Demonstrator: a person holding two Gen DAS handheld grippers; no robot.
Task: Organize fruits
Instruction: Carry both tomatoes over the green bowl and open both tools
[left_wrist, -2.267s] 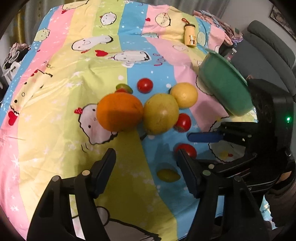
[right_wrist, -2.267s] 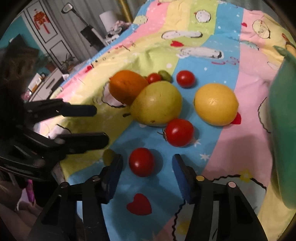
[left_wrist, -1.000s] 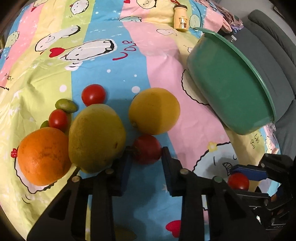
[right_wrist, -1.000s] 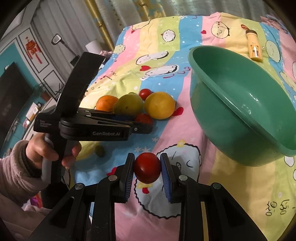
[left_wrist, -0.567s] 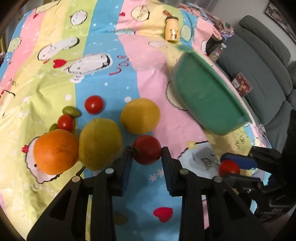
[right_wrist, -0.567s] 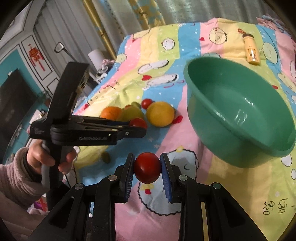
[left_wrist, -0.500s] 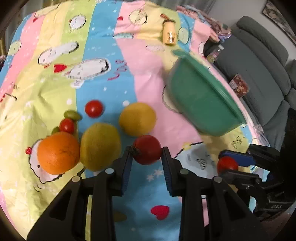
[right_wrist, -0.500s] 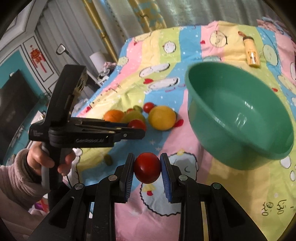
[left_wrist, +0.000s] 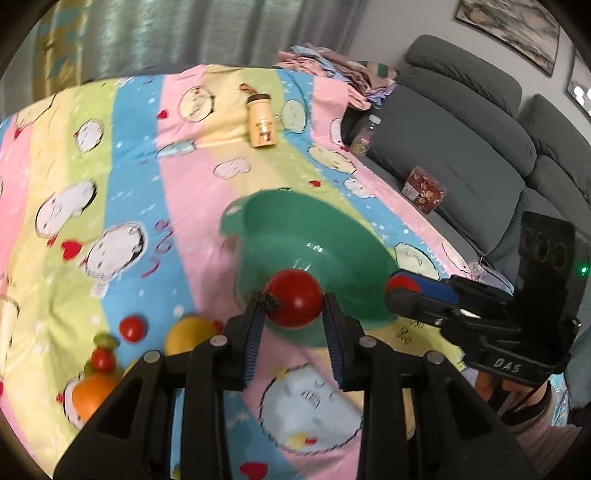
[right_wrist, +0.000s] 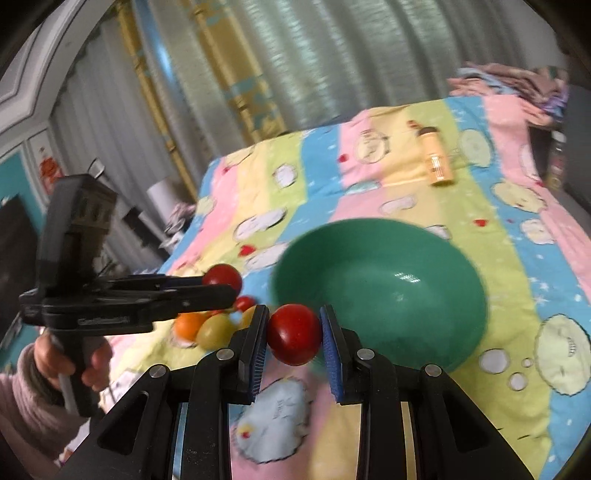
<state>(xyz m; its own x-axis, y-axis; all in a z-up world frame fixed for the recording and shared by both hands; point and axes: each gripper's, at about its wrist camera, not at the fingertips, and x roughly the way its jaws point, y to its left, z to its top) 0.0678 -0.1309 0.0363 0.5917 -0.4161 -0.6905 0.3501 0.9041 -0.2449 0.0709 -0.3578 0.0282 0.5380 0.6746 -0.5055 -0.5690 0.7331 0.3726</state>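
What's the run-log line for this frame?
left gripper: shut on tomato | right gripper: shut on second tomato | green bowl: empty

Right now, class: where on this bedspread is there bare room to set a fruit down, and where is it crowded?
Free: the striped cloth between the green basin and the yellow bottle, and the empty basin itself. Crowded: the fruit cluster around the orange and lemon.

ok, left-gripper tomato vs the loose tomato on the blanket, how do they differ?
The left-gripper tomato is clamped between the fingers, off the blanket, in front of the green bowl; the loose tomato lies free on the blanket. The held one shows a dark stem; the loose one doesn't. Both are red and round.
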